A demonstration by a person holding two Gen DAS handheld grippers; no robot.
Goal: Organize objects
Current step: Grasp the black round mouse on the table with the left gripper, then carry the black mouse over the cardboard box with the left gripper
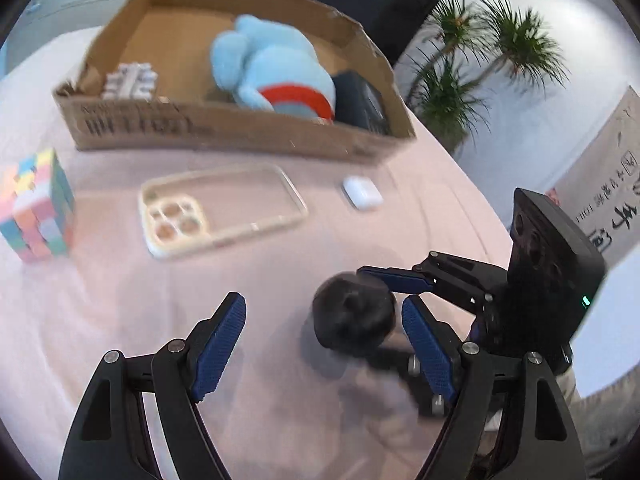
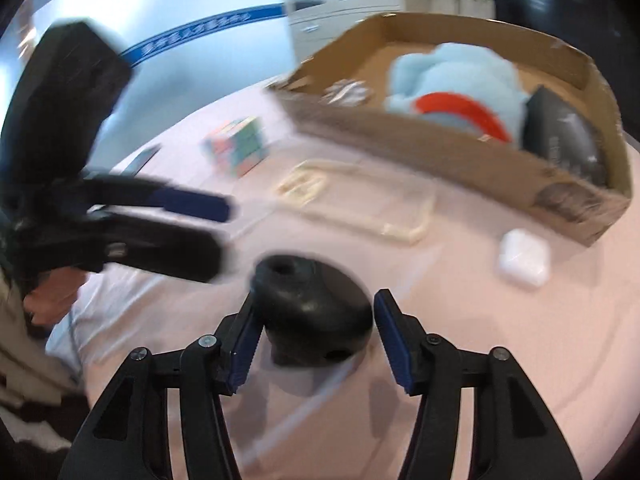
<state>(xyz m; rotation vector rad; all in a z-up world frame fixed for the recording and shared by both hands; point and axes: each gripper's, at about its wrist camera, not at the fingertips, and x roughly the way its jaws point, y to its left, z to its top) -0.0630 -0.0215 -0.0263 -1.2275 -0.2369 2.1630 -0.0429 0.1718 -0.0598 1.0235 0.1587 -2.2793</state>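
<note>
A black dome-shaped object (image 2: 312,308) rests on the pink tablecloth (image 1: 120,300). My right gripper (image 2: 316,300) stands open around it, the left pad touching its side and a narrow gap at the right pad. The left wrist view shows the same object (image 1: 352,320) with the right gripper's upper finger (image 1: 396,280) along its top edge. My left gripper (image 1: 324,304) is open and empty. Its blurred fingertips (image 2: 216,204) stop just left of the dome.
A cardboard box (image 1: 240,132) at the back holds a blue plush (image 1: 272,68), a black device (image 1: 360,104) and a white patterned item (image 1: 130,80). In front of it lie a clear phone case (image 1: 224,212), a white earbud case (image 1: 362,193) and a pastel cube (image 1: 38,208). A potted plant (image 1: 472,60) stands beyond the table's right edge.
</note>
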